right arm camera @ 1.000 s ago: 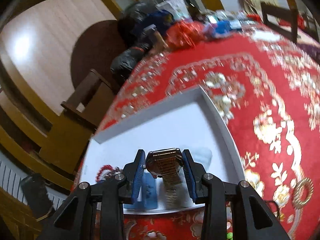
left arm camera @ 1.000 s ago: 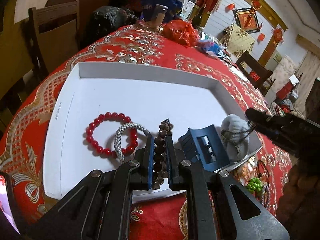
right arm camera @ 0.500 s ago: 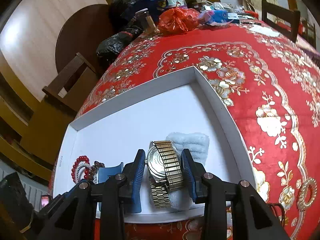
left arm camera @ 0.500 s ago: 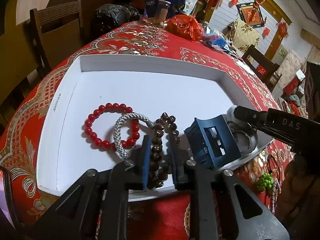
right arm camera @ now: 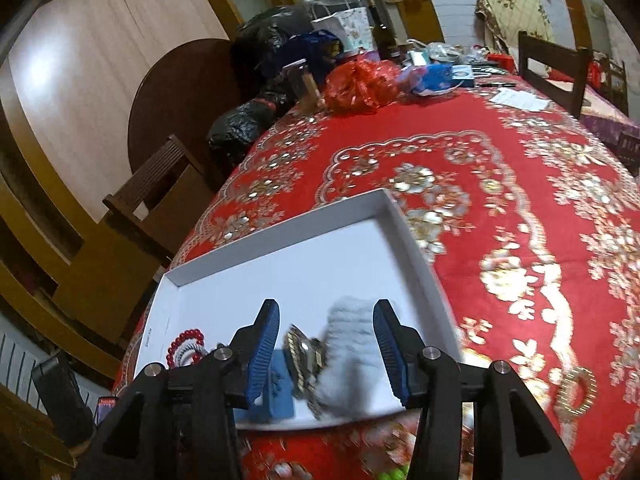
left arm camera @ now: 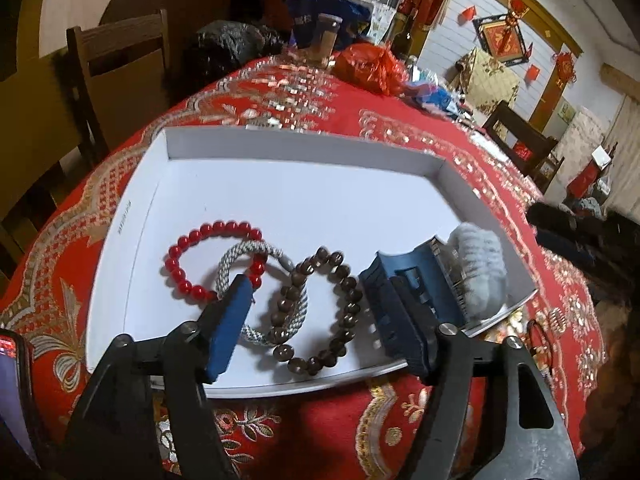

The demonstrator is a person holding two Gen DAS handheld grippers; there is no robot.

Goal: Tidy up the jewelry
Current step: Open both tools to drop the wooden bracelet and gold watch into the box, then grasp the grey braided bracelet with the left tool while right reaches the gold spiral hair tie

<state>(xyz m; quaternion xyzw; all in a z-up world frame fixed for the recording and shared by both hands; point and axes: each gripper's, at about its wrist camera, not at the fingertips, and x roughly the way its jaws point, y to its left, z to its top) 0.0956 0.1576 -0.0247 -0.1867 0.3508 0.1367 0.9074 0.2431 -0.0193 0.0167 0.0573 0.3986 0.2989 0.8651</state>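
Observation:
A white tray point(left arm camera: 256, 148) lies on the red tablecloth. In it are a red bead bracelet point(left arm camera: 192, 256), a silver woven bracelet point(left arm camera: 240, 252), a brown bead bracelet point(left arm camera: 340, 304), a blue holder point(left arm camera: 416, 284) and a pale fluffy scrunchie point(left arm camera: 480, 264). My left gripper point(left arm camera: 320, 320) is open and empty above the brown bracelet. My right gripper point(right arm camera: 326, 344) is open over the tray point(right arm camera: 280, 252). Below it the gold watch point(right arm camera: 300, 352) lies between the blue holder point(right arm camera: 276, 392) and the scrunchie point(right arm camera: 348, 340).
A gold bangle point(right arm camera: 576, 392) lies on the cloth right of the tray. Red bag point(right arm camera: 360, 84), bottles and clutter stand at the table's far end. Wooden chairs point(left arm camera: 116, 64) stand around the table. A phone point(left arm camera: 12, 392) sits at the near left.
My left gripper opened and let the brown bead bracelet drop into the tray. My right gripper opened and released the gold watch beside the scrunchie, then drew back slightly.

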